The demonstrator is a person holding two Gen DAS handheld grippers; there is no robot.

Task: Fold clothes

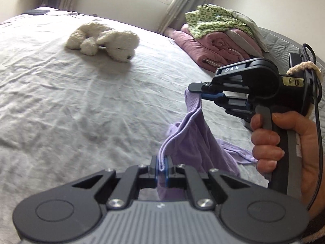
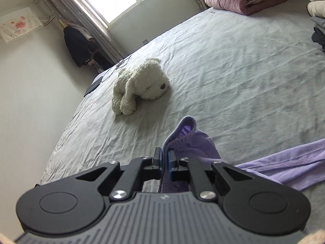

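The left gripper (image 1: 161,163) is clamped on a hem of the lilac garment (image 1: 195,138), the cloth pinched between its blue pads and rising from them toward the right gripper (image 1: 200,93); that one, held in a hand (image 1: 284,142), is likewise closed on another edge of the same garment, which hangs slack between the two; the rest trails onto the grey bedsheet (image 1: 71,101) just below; a white plush dog (image 1: 105,40) lies well beyond, near folded pink bedding (image 1: 213,48).
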